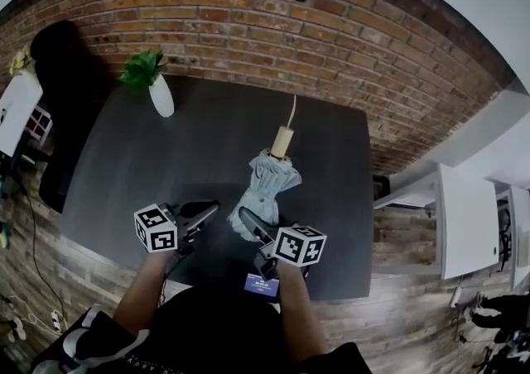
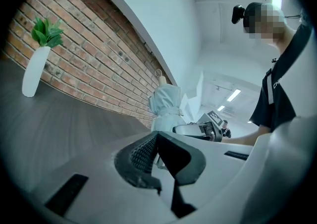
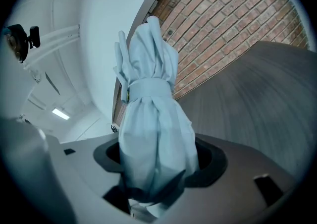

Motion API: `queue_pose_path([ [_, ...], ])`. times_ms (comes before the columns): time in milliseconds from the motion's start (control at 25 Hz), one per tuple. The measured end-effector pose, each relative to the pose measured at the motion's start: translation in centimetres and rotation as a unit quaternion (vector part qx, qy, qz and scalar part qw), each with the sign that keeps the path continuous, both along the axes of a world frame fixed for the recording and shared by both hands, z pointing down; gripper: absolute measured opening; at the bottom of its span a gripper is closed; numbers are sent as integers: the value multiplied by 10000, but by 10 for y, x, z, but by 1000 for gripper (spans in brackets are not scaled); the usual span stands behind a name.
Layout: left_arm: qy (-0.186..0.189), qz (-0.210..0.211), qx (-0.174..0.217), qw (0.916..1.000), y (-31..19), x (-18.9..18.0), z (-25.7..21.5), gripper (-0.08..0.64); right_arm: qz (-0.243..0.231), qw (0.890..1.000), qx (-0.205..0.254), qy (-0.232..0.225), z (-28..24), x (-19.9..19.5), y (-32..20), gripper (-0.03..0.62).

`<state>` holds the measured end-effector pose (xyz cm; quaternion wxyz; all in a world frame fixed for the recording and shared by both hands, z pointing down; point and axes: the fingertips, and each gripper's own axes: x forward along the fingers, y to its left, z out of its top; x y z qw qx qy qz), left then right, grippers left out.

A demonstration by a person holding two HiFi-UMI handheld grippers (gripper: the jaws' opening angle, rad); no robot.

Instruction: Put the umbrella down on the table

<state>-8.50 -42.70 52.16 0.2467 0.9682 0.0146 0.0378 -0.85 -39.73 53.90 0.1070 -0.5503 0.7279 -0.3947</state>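
dark table [image 1: 124, 190]: right hand-held gripper [image 3: 159, 171] pinches umbrella [image 3: 151, 114]; left hand-held gripper [image 2: 157, 152] pressed together; head view alone shows handle [image 1: 282, 142].

A soft cloth umbrella [image 1: 267, 190] with wooden handle [image 1: 282, 142], matt table [image 1: 157, 174], rough brick wall [image 1: 248, 21].

a dark grey table [image 1: 124, 174] with a faint wood grain stands with its far edge against a brick wall [image 1: 248, 8]. near its far left corner sits a white vase [image 1: 161, 97] (upright, narrow-necked) holding a green leafy plant [image 1: 142, 68].
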Motion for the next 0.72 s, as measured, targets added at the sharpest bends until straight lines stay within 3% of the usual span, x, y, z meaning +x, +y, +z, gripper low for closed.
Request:
queue_pose_path([
  [320,61,367,-8,9993,8,12,8,3,137,9998,-97,44,9,6,2,302],
  [720,-39,335,0,9994,7,16,9,3,85,9999,-136,36,13,9,1,302],
])
